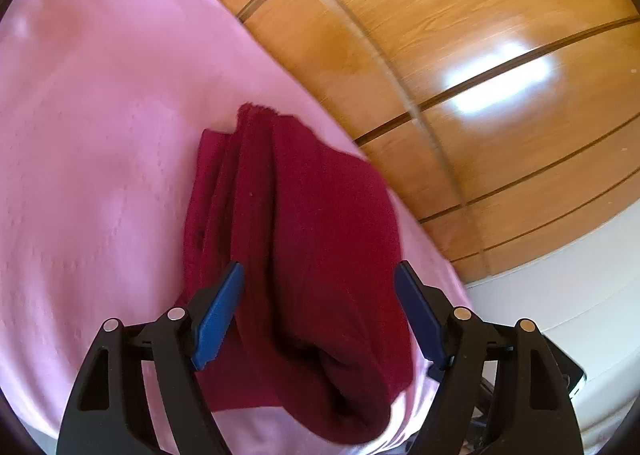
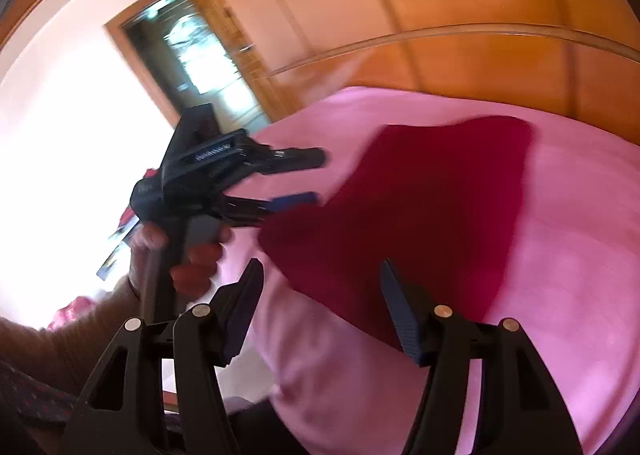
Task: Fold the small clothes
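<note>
two grippers show here, both with fingers spread and nothing between them. in the left wrist view the left gripper (image 1: 319, 275) fills the bottom of the frame, its blue-padded fingers (image 1: 218, 319) standing wide apart over a dark red garment (image 1: 304, 255). the garment lies in loose lengthwise folds on a pink bedspread (image 1: 100, 135), running from the centre of the frame down to the lower middle, close to the spread's right edge. wooden wardrobe panels (image 1: 460, 55) with bright glare fill the upper right.

in the right wrist view the right gripper (image 2: 322, 275) sits at the bottom, fingers parted, above the near edge of the same dark red garment (image 2: 420, 215), which spreads across the centre on the pink bedspread (image 2: 560, 255). at left of centre the left gripper (image 2: 308, 175) is seen side on, gripped by the person's hand (image 2: 192, 255), its fingers apart beside the garment's left edge; motion blur hides whether they touch the cloth. a wooden door frame (image 2: 240, 67) stands in the upper left.
</note>
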Demonstrator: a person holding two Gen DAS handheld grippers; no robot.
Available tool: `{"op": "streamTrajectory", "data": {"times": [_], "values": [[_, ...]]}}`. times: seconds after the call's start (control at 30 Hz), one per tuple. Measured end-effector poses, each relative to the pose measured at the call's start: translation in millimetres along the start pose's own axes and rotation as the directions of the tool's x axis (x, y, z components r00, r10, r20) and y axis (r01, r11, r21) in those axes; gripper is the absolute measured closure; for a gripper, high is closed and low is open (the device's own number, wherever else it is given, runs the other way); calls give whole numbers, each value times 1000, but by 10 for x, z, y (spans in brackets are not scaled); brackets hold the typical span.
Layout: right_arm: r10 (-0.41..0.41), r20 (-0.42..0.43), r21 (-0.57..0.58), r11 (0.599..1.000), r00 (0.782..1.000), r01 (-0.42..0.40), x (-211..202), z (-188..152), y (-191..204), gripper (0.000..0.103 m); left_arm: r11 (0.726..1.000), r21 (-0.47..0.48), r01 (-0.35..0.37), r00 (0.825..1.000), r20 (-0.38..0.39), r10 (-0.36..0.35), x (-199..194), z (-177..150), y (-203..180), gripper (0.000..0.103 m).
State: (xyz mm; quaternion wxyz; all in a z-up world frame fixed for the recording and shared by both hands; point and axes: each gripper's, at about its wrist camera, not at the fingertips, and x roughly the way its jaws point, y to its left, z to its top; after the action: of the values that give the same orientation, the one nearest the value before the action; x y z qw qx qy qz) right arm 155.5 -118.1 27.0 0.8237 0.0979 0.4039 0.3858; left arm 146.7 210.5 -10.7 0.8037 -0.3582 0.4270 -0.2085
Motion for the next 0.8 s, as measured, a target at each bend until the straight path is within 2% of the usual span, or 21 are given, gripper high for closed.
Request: {"op": "streamTrajectory", "data": {"times": [0.07,0.17,0.23,0.27,0.33,0.37,0.4,0.57,0.63,0.7,0.77,0.8], "values": [[-43,3,51,998,999,43,-40,-77,-155,42,1000,11,-8,999,-39,9,104,38,-20,27],[-106,-7,68,992,994,106,-53,-166,-260,42,998,34,-61,997,-53,63,181,66,-111,27],[-98,-20,67,993,995,99,1,-196,-273,43,994,71,-85,994,-67,90,259,80,-197,31],[-99,-25,57,993,995,100,-1,-217,-275,43,990,87,-109,991,-68,115,287,80,-226,40],[-107,-38,35,993,993,109,76,-222,-243,43,978,139,-153,983,-77,165,351,76,-283,66],[-109,-40,25,994,993,110,99,-254,-194,43,973,156,-171,980,-79,185,368,69,-293,87],[-109,-40,17,994,993,110,109,-248,-175,43,964,179,-198,975,-67,213,362,55,-308,90],[-82,-44,-17,997,996,82,105,-289,-17,43,935,237,-263,965,52,259,21,6,-348,92],[-77,-61,-35,997,995,75,183,-314,37,43,911,252,-325,946,83,314,-71,-4,-274,92],[-73,-83,-32,997,994,71,321,-342,51,43,889,242,-389,921,71,383,-8,-22,-138,92],[-80,-101,-34,996,992,77,455,-355,29,43,855,245,-458,888,69,455,113,-92,-40,88],[-78,-109,-20,997,991,76,496,-355,-18,43,844,244,-477,878,84,472,148,-145,-10,86]]}}
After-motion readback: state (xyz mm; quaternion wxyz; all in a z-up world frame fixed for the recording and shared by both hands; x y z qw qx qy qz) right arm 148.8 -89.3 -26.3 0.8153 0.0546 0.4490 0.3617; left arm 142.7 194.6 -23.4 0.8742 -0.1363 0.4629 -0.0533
